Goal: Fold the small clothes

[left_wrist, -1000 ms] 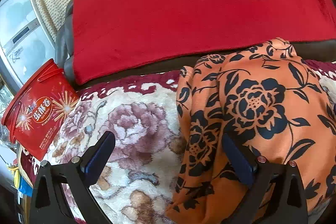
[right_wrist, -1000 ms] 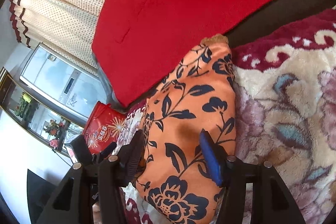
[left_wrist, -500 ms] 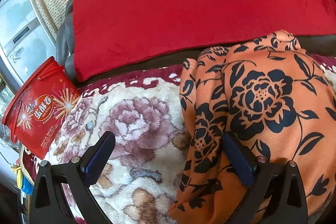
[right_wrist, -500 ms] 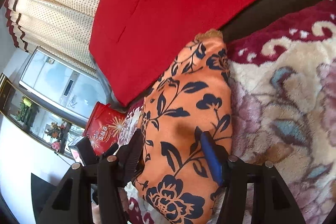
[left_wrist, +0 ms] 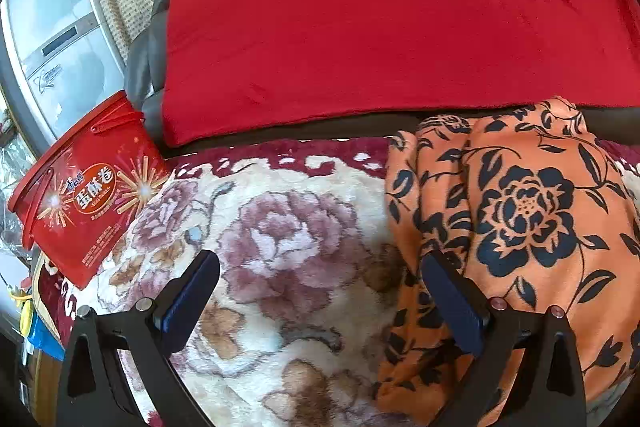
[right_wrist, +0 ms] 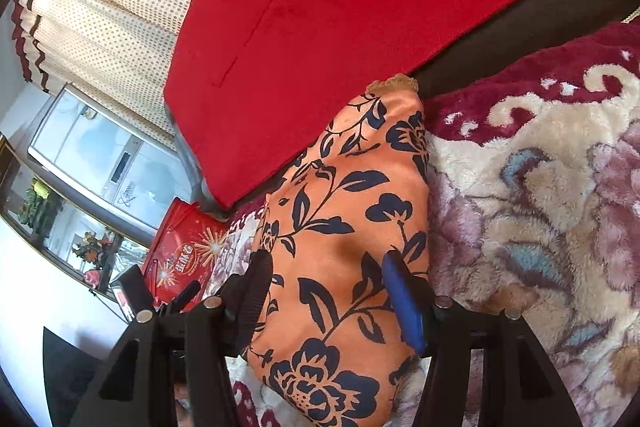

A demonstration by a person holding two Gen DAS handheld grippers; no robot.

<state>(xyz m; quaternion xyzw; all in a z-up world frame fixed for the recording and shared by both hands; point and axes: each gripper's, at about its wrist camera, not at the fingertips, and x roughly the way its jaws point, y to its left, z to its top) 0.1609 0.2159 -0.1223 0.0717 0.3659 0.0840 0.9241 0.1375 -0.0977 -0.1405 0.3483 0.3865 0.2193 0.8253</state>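
Note:
An orange garment (left_wrist: 520, 219) with dark blue flowers lies folded into a narrow bundle on a plush floral blanket (left_wrist: 280, 247). My left gripper (left_wrist: 320, 291) is open above the blanket, just left of the garment, with only its right finger overlapping the cloth's left edge. In the right wrist view the garment (right_wrist: 340, 227) runs away from me toward the sofa back. My right gripper (right_wrist: 326, 291) hovers over its near half with its jaws apart, straddling most of the bundle's width. I see no pinch in the cloth.
A red cloth (left_wrist: 380, 27) covers the dark sofa back behind the blanket. A red snack bucket (left_wrist: 88, 207) stands at the blanket's left edge. Beyond it are a grey cabinet (left_wrist: 52, 39) and dotted curtains (right_wrist: 120, 7). The blanket (right_wrist: 540, 207) stretches to the garment's right.
In the left wrist view the garment has slid rightward and the bucket sits closer, so my left gripper has shifted left. The right gripper and the garment under it look almost unchanged.

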